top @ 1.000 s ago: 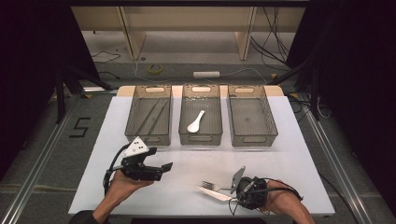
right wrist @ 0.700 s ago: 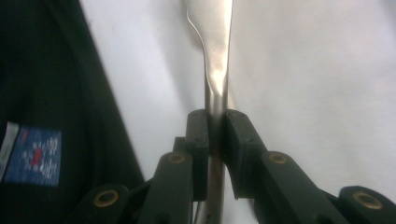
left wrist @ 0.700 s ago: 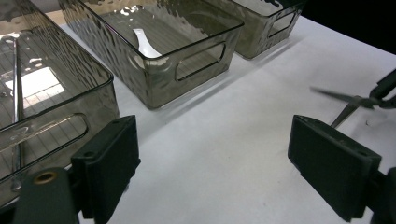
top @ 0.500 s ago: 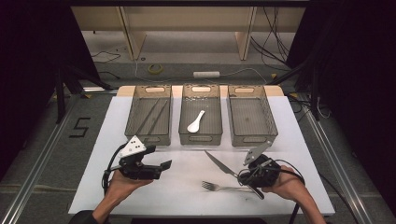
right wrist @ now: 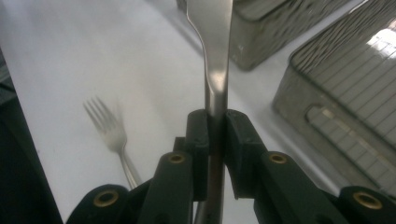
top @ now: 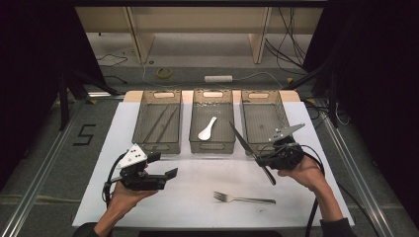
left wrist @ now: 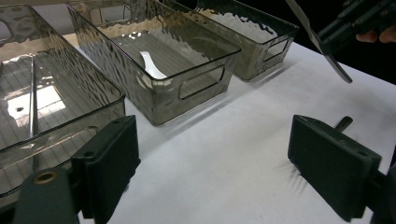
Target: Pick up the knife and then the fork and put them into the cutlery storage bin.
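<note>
The right gripper (top: 261, 159) is clamping a knife (top: 242, 141) between its 2 jaws, lifted just in front of the middle bin (top: 212, 146). The left gripper (top: 167, 167) is hovering wide open and empty, near that bin's front-left corner.

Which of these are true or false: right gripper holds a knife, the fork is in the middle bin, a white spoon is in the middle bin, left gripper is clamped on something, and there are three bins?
1. The right gripper holds a knife. True.
2. The fork lies in the middle bin. False: it lies on the white table.
3. A white spoon lies in the middle bin. True.
4. The left gripper is clamped on something. False: its jaws stand open and empty.
5. Three bins stand side by side. True.
</note>
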{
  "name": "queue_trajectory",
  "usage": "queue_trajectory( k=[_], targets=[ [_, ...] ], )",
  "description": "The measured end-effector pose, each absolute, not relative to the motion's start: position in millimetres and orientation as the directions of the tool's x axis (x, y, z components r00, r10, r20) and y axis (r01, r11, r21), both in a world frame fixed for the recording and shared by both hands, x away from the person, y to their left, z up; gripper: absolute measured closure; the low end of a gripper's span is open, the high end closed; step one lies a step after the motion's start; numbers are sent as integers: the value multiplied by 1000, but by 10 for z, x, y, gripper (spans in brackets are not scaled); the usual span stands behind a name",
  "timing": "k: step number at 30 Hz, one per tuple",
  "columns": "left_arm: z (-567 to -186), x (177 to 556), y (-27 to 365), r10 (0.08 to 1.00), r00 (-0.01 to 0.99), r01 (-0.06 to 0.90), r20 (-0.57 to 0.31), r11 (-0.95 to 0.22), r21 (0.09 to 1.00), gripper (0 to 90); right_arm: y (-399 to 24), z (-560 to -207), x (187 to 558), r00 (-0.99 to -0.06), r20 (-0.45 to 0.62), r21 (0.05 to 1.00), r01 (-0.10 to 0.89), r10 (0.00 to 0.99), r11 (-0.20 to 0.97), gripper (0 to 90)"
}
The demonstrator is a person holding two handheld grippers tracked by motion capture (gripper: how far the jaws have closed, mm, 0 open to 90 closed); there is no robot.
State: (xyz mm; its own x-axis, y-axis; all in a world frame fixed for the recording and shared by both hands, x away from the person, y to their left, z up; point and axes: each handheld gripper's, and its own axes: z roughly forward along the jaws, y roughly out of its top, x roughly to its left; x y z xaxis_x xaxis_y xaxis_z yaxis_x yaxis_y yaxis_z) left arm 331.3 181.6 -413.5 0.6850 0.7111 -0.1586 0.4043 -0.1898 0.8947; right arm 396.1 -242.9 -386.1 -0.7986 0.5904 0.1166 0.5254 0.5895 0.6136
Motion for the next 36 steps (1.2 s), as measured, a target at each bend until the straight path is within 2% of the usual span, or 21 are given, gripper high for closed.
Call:
queue_trajectory(
  k=[27, 36],
  targets=[
    [-4130, 3280, 1873, 724, 670, 398, -163, -165, 903, 158, -2478, -3457, 4809, -658, 160, 721, 587, 736, 368, 809],
    [-4126, 3278, 1881, 722, 673, 392, -161, -164, 905, 158, -2537, -3489, 5035, -590, 186, 728, 620, 785, 293, 809]
  ],
)
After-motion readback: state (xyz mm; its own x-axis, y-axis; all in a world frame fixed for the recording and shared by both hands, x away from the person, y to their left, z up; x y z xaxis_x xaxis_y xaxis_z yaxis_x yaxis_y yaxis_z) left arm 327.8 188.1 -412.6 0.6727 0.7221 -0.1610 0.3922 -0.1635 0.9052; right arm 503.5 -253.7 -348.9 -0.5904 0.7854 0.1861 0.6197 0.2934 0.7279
